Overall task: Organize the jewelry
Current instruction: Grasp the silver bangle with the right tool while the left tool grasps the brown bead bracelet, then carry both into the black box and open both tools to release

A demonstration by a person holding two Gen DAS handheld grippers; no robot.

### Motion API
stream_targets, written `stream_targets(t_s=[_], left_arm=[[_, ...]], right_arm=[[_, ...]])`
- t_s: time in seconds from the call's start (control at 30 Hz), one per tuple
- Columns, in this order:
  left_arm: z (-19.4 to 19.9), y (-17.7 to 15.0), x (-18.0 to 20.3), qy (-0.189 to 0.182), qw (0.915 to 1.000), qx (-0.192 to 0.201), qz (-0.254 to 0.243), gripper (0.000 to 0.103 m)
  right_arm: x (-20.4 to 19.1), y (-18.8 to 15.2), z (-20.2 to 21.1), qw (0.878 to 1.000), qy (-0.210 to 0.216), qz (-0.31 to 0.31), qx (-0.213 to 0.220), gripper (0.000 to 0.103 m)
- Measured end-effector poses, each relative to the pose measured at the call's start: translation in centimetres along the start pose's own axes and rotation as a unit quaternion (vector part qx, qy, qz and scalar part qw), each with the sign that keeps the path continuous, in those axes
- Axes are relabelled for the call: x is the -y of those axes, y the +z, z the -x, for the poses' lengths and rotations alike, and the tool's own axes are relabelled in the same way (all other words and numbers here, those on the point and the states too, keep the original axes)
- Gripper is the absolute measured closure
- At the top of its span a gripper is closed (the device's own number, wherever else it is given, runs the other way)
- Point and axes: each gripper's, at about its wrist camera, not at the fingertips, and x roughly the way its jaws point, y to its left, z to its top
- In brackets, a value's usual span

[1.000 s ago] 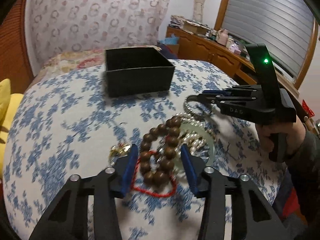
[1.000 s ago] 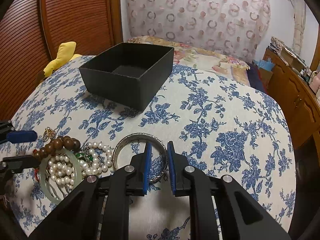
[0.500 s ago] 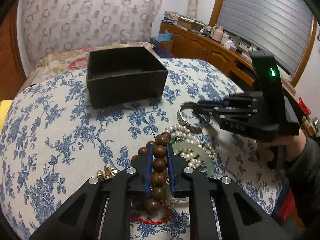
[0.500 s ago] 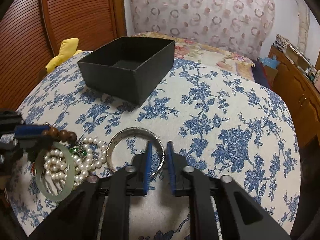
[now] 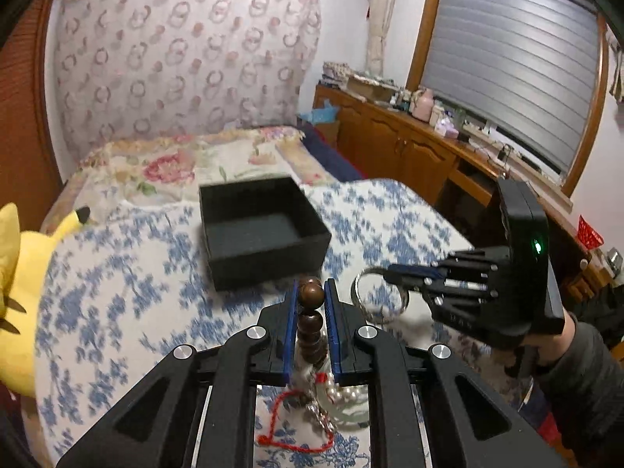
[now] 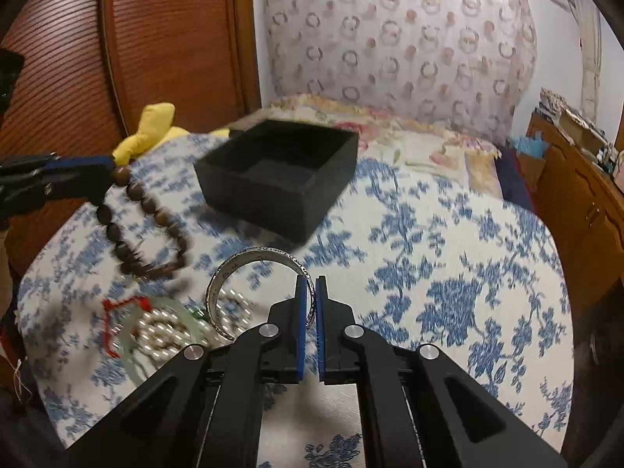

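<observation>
Blue-flowered cloth (image 6: 448,273) covers the work surface, with a patterned curtain (image 5: 187,58) and wooden cabinets (image 5: 397,148) behind.

The left gripper (image 5: 311,292) is clamped on a string of brown wooden beads (image 5: 311,312), its blue pads (image 5: 290,312) pressing the beads from both sides. From the right wrist view the beads (image 6: 144,226) hang in a loop from that gripper (image 6: 105,173), lifted above the cloth.

The right gripper (image 6: 311,296) is closed on the rim of a silver bangle (image 6: 253,269), which is held tilted up off the cloth; the left view shows the bangle (image 5: 378,296) pinched at the gripper's (image 5: 394,271) tip.

Below the beads, a pile remains on the cloth: pearls (image 6: 167,331), a pale green ring (image 5: 347,417) and a red cord (image 5: 288,429), lying touching one another.

Beyond both grippers sits an open black box (image 6: 280,179), its inside bare, apart from the pile. A yellow plush toy (image 5: 15,280) lies at the left edge of the cloth.
</observation>
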Motion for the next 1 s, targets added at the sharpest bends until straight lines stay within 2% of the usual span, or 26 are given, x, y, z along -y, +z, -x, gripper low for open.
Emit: stream_targets(t_s=[0.2,0.57,0.73,1.0], left_arm=[[0.9,2.5,-0.6,0.014,0.9996,0.022,-0.007,0.091],[-0.2,7.2,-2.2,0.041,0.9983,0.041,-0.011,0.091],[-2.5,8.2,-3.0,0.049,0.9983,0.032,-0.009,0.091],[-7.8,7.0,-4.8,0.049,0.9987,-0.007,0.007,0.091]], right_arm=[[-0.7,1.7,1.0,1.000,0.002,0.006,0.019,0.098],[-0.2,5.0,0.5,0.999,-0.020,0.004,0.043,0.098],[0.4,6.7,-0.5,0.998,-0.032,0.004,0.050,0.098],[0.7,8.6,-3.1,0.998,-0.038,0.008,0.048,0.098]])
